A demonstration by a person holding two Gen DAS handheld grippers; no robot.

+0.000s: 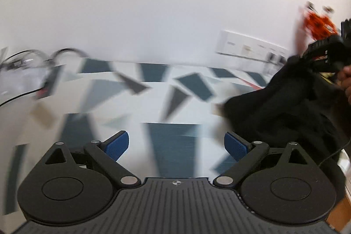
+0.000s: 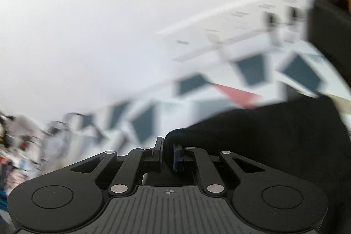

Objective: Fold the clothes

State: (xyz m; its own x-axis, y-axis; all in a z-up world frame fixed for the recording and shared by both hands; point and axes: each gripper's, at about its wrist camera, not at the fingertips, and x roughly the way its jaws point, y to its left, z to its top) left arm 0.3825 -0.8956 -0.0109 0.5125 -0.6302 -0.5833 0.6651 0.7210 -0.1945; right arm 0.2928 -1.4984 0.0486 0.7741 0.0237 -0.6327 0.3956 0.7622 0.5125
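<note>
The left tongs (image 1: 176, 146) stand wide apart and hold nothing. The right tongs (image 2: 167, 154) are clamped on the black garment (image 2: 263, 131).

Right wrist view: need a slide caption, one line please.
Right claw shut on a fold of black garment above the blurred patterned surface.

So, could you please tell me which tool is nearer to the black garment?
Right. The right tool is shut on a fold of the black garment. The left tool is open and empty, with the garment off to its right, apart from it.
</note>
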